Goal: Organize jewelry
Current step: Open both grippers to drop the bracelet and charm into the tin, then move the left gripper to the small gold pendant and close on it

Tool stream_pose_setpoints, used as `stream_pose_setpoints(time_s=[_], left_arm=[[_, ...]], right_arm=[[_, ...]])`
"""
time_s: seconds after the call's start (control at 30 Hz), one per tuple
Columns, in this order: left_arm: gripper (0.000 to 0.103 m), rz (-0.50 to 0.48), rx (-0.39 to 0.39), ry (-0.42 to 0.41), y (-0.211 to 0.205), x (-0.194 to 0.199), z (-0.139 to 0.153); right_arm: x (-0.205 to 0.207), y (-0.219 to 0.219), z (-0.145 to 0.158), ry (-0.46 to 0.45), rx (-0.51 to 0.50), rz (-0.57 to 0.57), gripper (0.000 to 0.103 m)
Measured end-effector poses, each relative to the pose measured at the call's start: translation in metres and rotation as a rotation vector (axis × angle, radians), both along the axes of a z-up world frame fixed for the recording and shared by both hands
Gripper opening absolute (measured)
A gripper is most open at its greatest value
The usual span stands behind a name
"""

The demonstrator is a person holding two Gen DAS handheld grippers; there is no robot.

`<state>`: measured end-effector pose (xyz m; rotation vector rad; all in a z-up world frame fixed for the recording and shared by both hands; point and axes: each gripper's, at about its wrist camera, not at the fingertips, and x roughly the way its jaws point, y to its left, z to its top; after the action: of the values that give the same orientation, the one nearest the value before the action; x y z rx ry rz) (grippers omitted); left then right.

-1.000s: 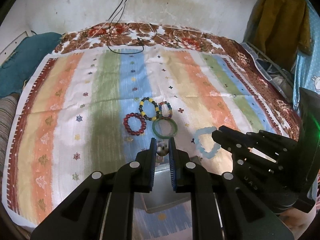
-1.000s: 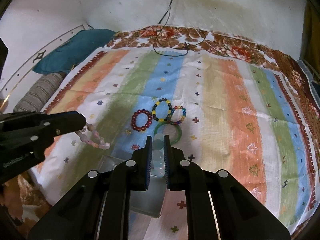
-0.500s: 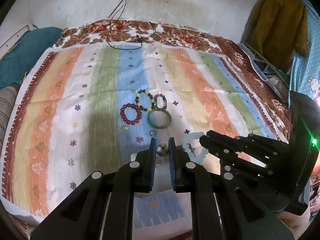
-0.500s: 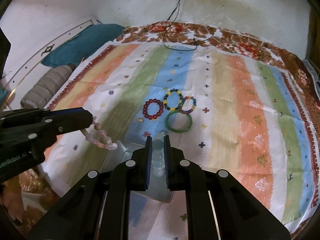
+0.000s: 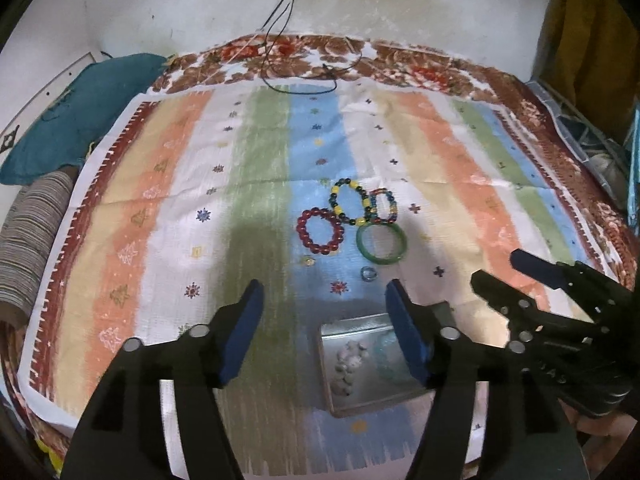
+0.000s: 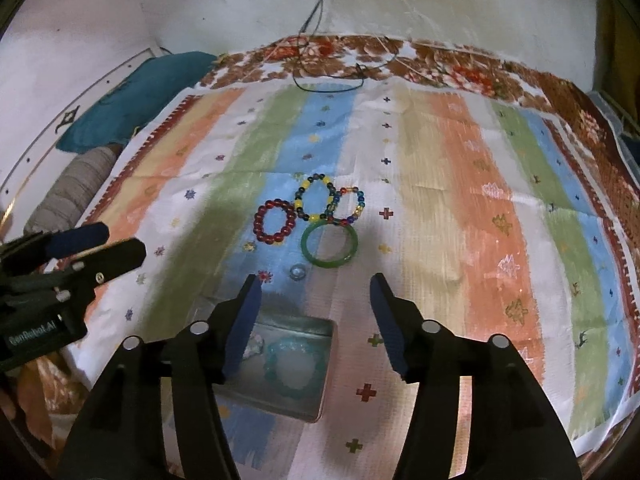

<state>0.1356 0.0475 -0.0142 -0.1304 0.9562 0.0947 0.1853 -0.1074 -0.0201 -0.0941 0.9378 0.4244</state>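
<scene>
A grey metal tray (image 5: 394, 398) (image 6: 316, 328) lies on the striped cloth near its front edge. In it lie a pale pink bead bracelet (image 5: 348, 364) (image 6: 254, 346) and a light blue bead bracelet (image 6: 294, 366) (image 5: 386, 360). My left gripper (image 5: 324, 300) and right gripper (image 6: 314, 292) are both open and empty, just above the tray. Beyond lie a red bead bracelet (image 5: 320, 230) (image 6: 274, 220), a yellow-and-dark bead bracelet (image 5: 350, 200) (image 6: 316, 196), a small multicolour bracelet (image 5: 382, 206) (image 6: 350, 206), a green bangle (image 5: 380, 242) (image 6: 330, 246) and a small ring (image 5: 368, 274) (image 6: 297, 271).
The striped cloth (image 5: 160, 200) covers a floral bedspread (image 5: 400, 60). A black cable (image 5: 304, 80) lies at the far edge by the wall. A teal pillow (image 5: 68, 128) and a striped bolster (image 5: 28, 240) lie at the left. Clothes (image 5: 580, 20) hang at the right.
Both grippers were shut on bracelets, the left on the pink one and the right on the light blue one. Both have opened and the bracelets now lie in the tray.
</scene>
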Motion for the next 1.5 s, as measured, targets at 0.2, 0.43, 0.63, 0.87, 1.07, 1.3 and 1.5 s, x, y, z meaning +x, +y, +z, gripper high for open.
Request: stream_pose_setpoints(time_s=[0.2,0.43,0.63,0.87,1.07,1.3,1.5], left_arm=[[0.08,0.022,0.036,0.012,-0.001,0.013,-0.008],[0.085,0.06,0.019,0.042,0.018,0.032,-0.024],[0.085,0.066,0.019,0.099,0.026,0.049,-0.043],[0.085,0.059,-0.012,0.14,0.027,0.068,-0.057],[0.085,0.062,-0.032,0.171,0.032,0.077,-0.071],[0.085,0.052,-0.042,0.218,0.034,0.089,-0.085],[0.084,0.059,-0.056,0.257,0.039,0.099,-0.098]], right_arm=[[0.01,0.003,-0.004,-0.006,-0.036,-0.015,0.068],[0.026,0.003,-0.016,0.03,-0.052,-0.029,0.077],[0.038,0.012,-0.036,0.085,-0.09,0.003,0.078],[0.046,0.023,-0.048,0.117,-0.108,0.023,0.078],[0.056,0.035,-0.059,0.142,-0.123,0.043,0.078],[0.064,0.044,-0.072,0.19,-0.125,0.059,0.078],[0.07,0.048,-0.077,0.192,-0.118,0.062,0.078]])
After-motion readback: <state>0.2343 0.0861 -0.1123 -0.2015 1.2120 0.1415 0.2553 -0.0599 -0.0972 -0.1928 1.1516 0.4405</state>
